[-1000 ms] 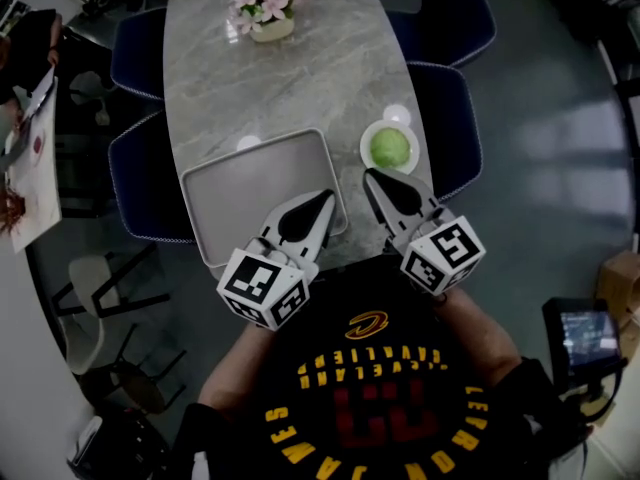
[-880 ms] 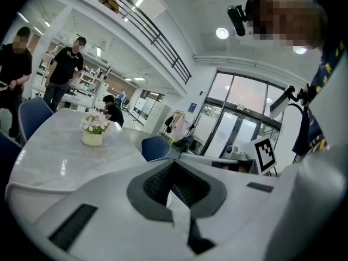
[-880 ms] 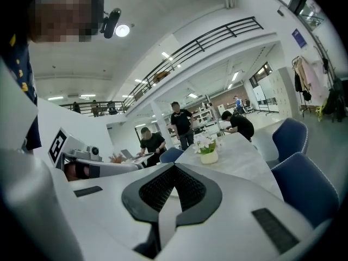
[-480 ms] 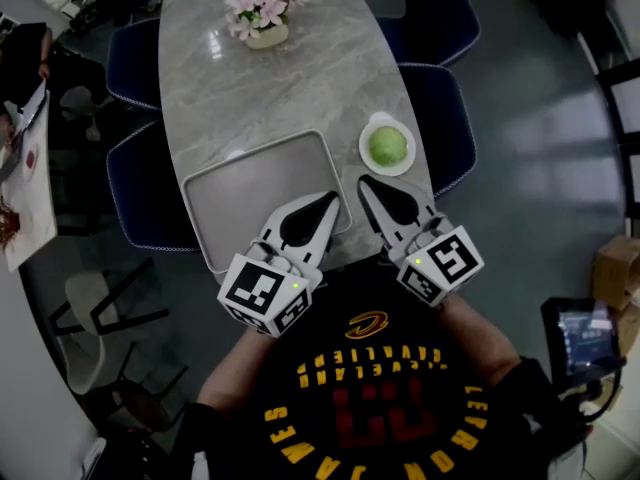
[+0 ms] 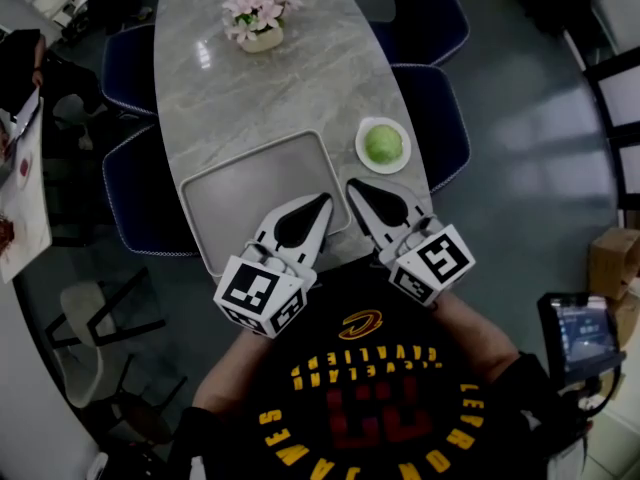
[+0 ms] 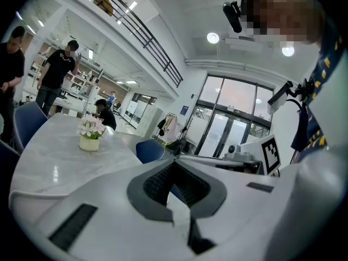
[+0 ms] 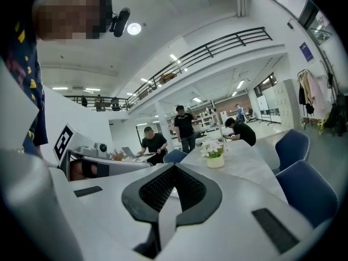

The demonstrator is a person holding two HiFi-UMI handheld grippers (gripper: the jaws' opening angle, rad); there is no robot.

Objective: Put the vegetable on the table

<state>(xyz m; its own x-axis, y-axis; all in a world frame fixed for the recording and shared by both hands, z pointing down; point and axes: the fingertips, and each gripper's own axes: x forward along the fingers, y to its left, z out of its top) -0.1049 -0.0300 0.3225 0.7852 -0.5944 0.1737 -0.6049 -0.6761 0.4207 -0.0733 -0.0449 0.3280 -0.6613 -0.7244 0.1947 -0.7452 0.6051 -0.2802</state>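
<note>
A round green vegetable (image 5: 383, 144) lies on a small white plate (image 5: 364, 158) near the right edge of the marble table (image 5: 300, 78). My right gripper (image 5: 350, 184) is shut and empty, its tip just left of and nearer than the plate, over the table's near edge. My left gripper (image 5: 327, 199) is shut too, with its tip above the near right corner of an empty grey tray (image 5: 250, 193). In both gripper views the jaws meet with nothing between them, left gripper (image 6: 175, 161) and right gripper (image 7: 174, 166). Neither of those views shows the vegetable.
A pot of pink flowers (image 5: 258, 16) stands at the table's far end, also seen as the flower pot (image 6: 89, 139) and the same pot (image 7: 215, 157). Dark blue chairs (image 5: 430, 18) line both long sides. Several people stand or sit beyond the table (image 7: 187, 125).
Both grippers have risen a little. The right one has drifted left, away from the plate and closer to the tray's corner. Both stay shut.
</note>
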